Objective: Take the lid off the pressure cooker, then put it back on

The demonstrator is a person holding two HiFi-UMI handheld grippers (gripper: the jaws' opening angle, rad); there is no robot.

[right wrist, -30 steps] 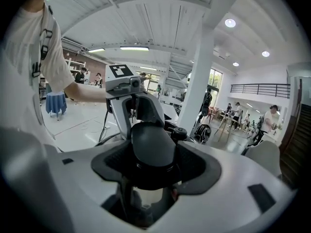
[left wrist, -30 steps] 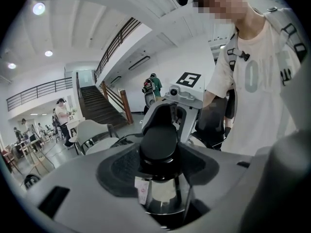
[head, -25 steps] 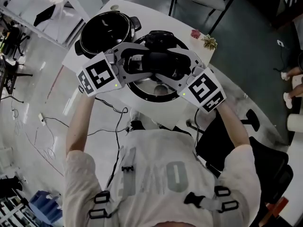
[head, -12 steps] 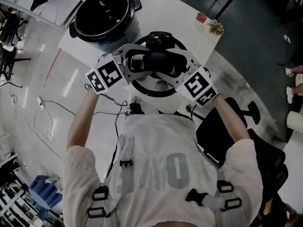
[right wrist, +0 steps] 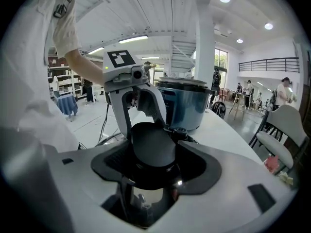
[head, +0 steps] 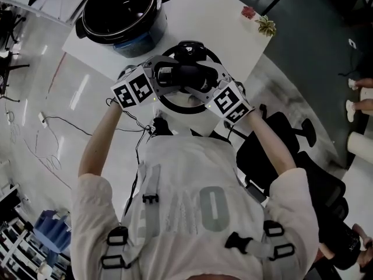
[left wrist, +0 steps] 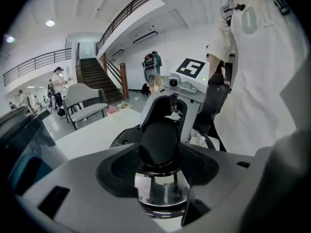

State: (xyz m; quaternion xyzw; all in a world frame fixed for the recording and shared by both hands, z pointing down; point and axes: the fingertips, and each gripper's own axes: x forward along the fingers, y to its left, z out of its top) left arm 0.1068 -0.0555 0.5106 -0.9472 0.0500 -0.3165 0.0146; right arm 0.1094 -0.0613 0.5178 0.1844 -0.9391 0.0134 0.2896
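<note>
Since the earlier frames the lid [head: 192,105] has been brought lower and shows smaller in the head view, while the pot [head: 119,13] has shifted toward that view's top edge. The lid's black handle [head: 191,76] is clamped from opposite ends: the left gripper [left wrist: 163,161] is closed on one end and the right gripper [right wrist: 153,166] on the other, with dark pads wrapped round the grip in each gripper view. The lid is held over the near edge of the white table [head: 204,16]; whether it is already touching cannot be told.

The step in hand is judged to be setting the lid down beside the pot. This would be done best with both grippers lowered together and kept level, so that the lid is not tipped. The grip should not be released until the rim is borne all round by the table, with none of it left overhanging.

The handle is smooth matt black plastic, bulged like a saddle, and polished metal gleams beneath it. At 11 o'clock from the lid the open pot is seen: round, with a glossy dark bowl, a blue-grey wall and stubby side handles.
</note>
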